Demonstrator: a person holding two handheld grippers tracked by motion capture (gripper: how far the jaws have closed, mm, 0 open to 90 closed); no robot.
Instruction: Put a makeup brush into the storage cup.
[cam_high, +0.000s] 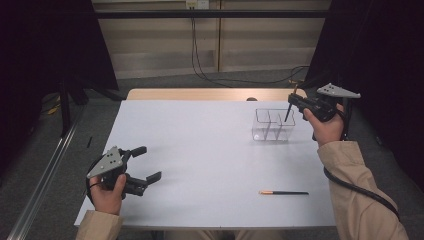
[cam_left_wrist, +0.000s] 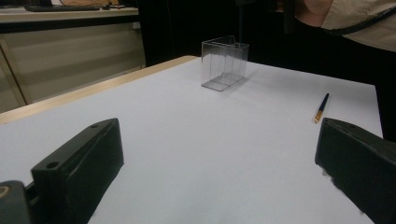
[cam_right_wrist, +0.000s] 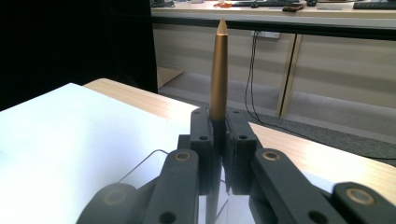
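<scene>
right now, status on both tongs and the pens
Right tongs shut on a gold-capped pen, upright over the clear divided box. Left tongs open, empty. Second pen flat on the table. Nothing in the way.

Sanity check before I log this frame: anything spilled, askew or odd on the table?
Nothing spilled or damaged. The clear box stands upright. One pen lies loose on the table near the front edge, apart from the box. The right tool holds another pen above the box. The left tool is open, holding nothing.
</scene>
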